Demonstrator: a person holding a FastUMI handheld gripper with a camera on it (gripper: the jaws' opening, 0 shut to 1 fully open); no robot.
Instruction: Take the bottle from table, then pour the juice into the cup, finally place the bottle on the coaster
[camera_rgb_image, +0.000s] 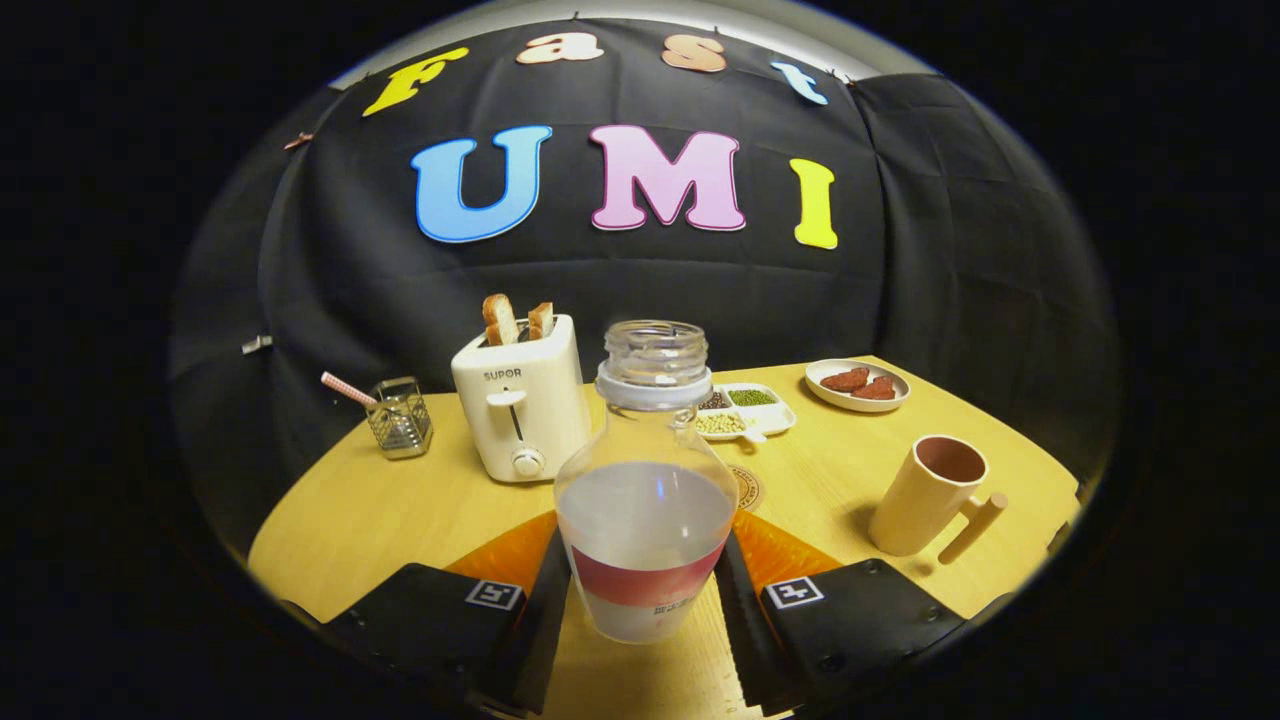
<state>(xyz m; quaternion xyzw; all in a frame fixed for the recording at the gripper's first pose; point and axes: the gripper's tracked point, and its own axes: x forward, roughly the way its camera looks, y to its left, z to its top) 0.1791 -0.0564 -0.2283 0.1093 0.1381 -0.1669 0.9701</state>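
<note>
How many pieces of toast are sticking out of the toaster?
2. Both toast slices poke up from the top of the toaster, beyond the fingers: a taller one on the left and a shorter one beside it. More could be hidden inside.

The bottle (645, 480) hides most of the coaster (746, 487) behind it.

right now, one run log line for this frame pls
phase: grasp | gripper: shut on bottle | bottle: upright, uncapped, part full | cup: ahead right, upright | coaster: behind bottle | pour: not yet
</note>
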